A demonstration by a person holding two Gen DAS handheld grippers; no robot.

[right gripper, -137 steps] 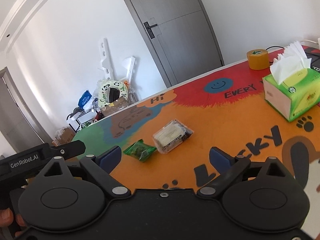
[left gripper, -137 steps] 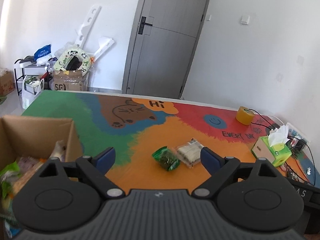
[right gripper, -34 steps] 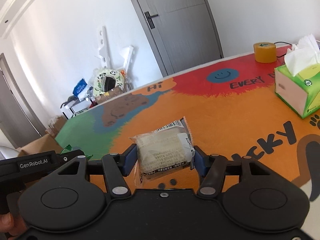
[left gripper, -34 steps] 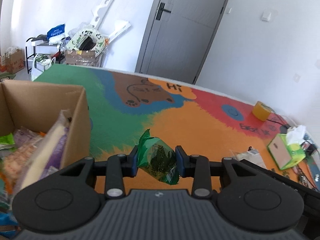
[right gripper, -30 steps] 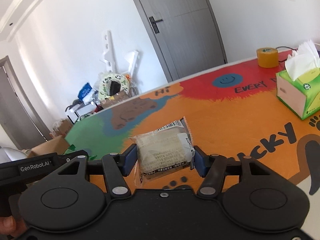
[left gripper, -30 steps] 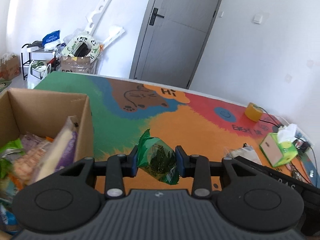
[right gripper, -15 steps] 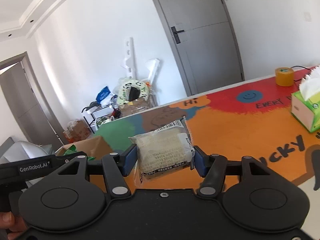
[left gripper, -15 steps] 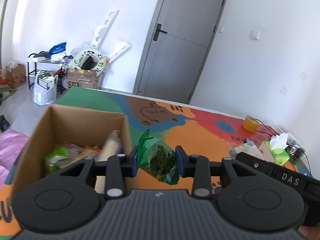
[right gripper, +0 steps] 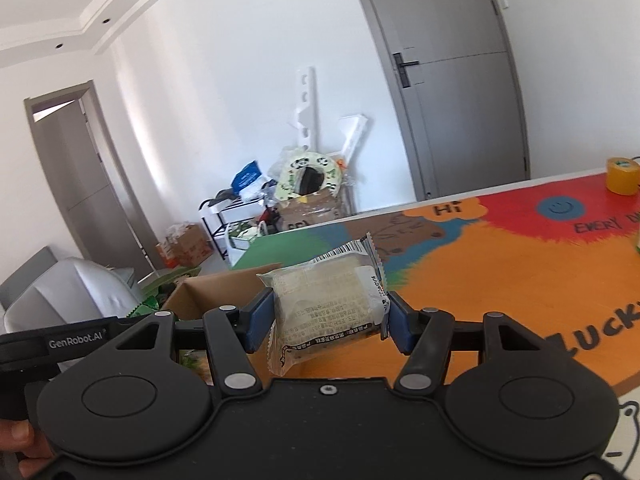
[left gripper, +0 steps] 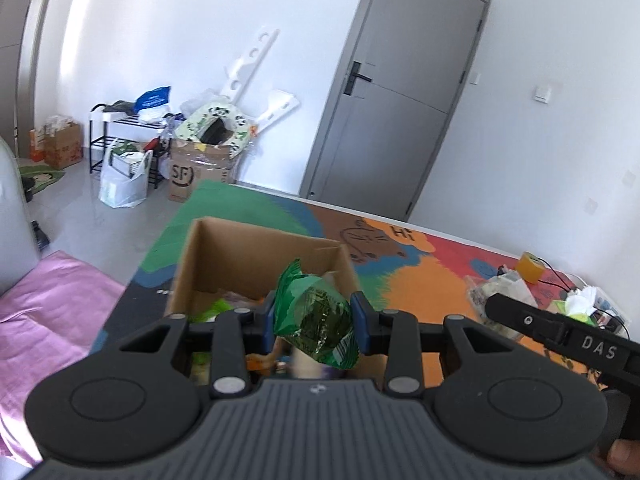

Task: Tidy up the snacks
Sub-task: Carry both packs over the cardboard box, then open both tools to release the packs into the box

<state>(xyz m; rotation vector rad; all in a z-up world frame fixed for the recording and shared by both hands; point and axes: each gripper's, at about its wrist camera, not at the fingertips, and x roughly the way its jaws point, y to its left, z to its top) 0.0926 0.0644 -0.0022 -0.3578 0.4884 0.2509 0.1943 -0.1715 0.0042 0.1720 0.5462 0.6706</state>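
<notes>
My left gripper [left gripper: 314,318] is shut on a green snack packet [left gripper: 314,322] and holds it over the open cardboard box [left gripper: 256,256], which has several snack packs inside. My right gripper [right gripper: 326,320] is shut on a clear pale cracker packet [right gripper: 328,314], held above the table just right of the box [right gripper: 212,294]. The cracker packet also shows in the left wrist view [left gripper: 500,294], to the right of the box.
The table has a colourful painted mat [right gripper: 500,272]. A yellow tape roll [right gripper: 622,176] and a green tissue box [left gripper: 576,308] stand at its far right. Clutter and a cardboard carton [left gripper: 200,164] stand on the floor by the wall. A pink cloth [left gripper: 48,300] lies left of the table.
Both grippers closed on their packets, lifted them from the table and carried them left. The left one is now over the box; the right one has come up beside it.
</notes>
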